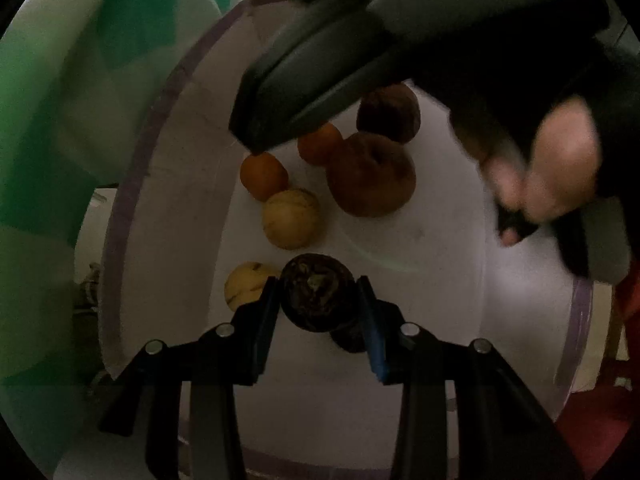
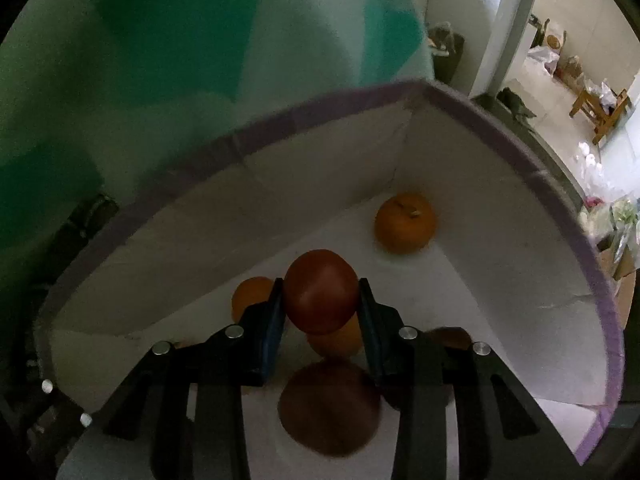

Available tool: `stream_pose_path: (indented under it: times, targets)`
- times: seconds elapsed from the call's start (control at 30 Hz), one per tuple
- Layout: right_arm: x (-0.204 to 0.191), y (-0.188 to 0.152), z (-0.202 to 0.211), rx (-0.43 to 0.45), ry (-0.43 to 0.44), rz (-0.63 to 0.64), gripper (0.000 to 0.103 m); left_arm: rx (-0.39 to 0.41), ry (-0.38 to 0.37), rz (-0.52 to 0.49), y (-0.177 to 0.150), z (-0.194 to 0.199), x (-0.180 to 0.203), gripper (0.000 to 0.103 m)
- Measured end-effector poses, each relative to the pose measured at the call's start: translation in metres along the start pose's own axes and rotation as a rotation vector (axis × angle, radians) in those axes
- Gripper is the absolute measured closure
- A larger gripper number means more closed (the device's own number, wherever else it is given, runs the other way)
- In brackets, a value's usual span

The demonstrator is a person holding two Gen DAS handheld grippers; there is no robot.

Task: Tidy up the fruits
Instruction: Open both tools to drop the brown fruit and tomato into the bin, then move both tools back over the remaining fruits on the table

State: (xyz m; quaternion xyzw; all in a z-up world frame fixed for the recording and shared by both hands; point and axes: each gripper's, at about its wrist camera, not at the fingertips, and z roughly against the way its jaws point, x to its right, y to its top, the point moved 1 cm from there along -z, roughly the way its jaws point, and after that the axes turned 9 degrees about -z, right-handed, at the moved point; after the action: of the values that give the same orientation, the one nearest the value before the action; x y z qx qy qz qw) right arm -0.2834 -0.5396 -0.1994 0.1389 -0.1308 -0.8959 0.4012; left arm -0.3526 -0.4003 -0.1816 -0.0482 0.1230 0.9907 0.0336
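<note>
Both hand-held grippers hang over a white box [image 1: 132, 264] with a purple rim, and each is loaded. The left hand-held gripper [image 1: 319, 300] is closed on a dark, mottled fruit [image 1: 316, 290], its two fingers pressing the sides. The right hand-held gripper [image 2: 321, 300] clamps a red fruit [image 2: 321, 292] in the same way, held above the box floor near a corner.

The main risk I see is collision. In the left wrist view the right tool's dark body [image 1: 312, 92] reaches in over the same box, its tip just above an orange [image 1: 263, 176]; a careless descent could knock that orange into the pale fruit [image 1: 291, 218] touching it.

Dropping is the second risk. Both held fruits are round and look smooth, pinched only at their widest part, so a tilt or a jolt could let one slip and fall onto the fruit below. Under the red fruit lie an orange fruit [image 2: 334, 340] and a brown one [image 2: 330, 408], so a release from height would likely bruise them or send them rolling.

Squeezing harder is no safe cure: the dark fruit looks soft and wrinkled and may split.

Placement could also go wrong. A second pale fruit [image 1: 244, 284] sits just beside the left finger, and a lone orange [image 2: 405, 222] rests in the corner ahead; crowding either might mix the groups.
</note>
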Motion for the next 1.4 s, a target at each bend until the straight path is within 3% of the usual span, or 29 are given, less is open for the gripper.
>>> stream_pose_path:
  times: [0.3,0.37,0.4,0.6,0.7,0.83,0.93,1.1,1.27,1.4]
  targets:
    - [0.003,0.000,-0.009,0.008,0.016,-0.041,0.064,0.044,-0.047,-0.002,0.000,0.000,0.002,0.061]
    - [0.010,0.000,-0.003,0.029,0.031,-0.069,0.053,0.066,-0.054,0.008,0.001,0.005,-0.001,0.044]
    - [0.016,-0.001,0.001,0.038,0.037,-0.082,0.043,0.079,-0.058,0.016,0.001,0.008,-0.003,0.041]
    - [0.044,-0.002,0.029,0.102,0.052,-0.174,0.039,0.156,-0.049,0.078,-0.008,0.031,-0.022,0.033]
    - [0.057,-0.007,0.049,0.150,0.076,-0.240,0.028,0.257,-0.029,0.090,-0.018,0.063,-0.032,0.023]
    - [0.074,-0.015,0.076,0.199,0.107,-0.301,0.027,0.411,0.007,0.131,-0.033,0.120,-0.048,0.015]
    - [0.081,-0.017,0.102,0.250,0.147,-0.311,0.024,0.537,0.087,0.205,-0.055,0.173,-0.071,0.005]
    - [0.065,-0.010,0.136,0.314,0.231,-0.275,0.019,0.677,0.292,0.364,-0.110,0.234,-0.117,0.002]
    - [0.010,-0.005,0.165,0.370,0.343,-0.164,0.017,0.668,0.517,0.507,-0.171,0.262,-0.171,0.002]
    - [-0.059,-0.002,0.176,0.344,0.419,-0.022,0.016,0.632,0.599,0.672,-0.237,0.270,-0.210,0.002]
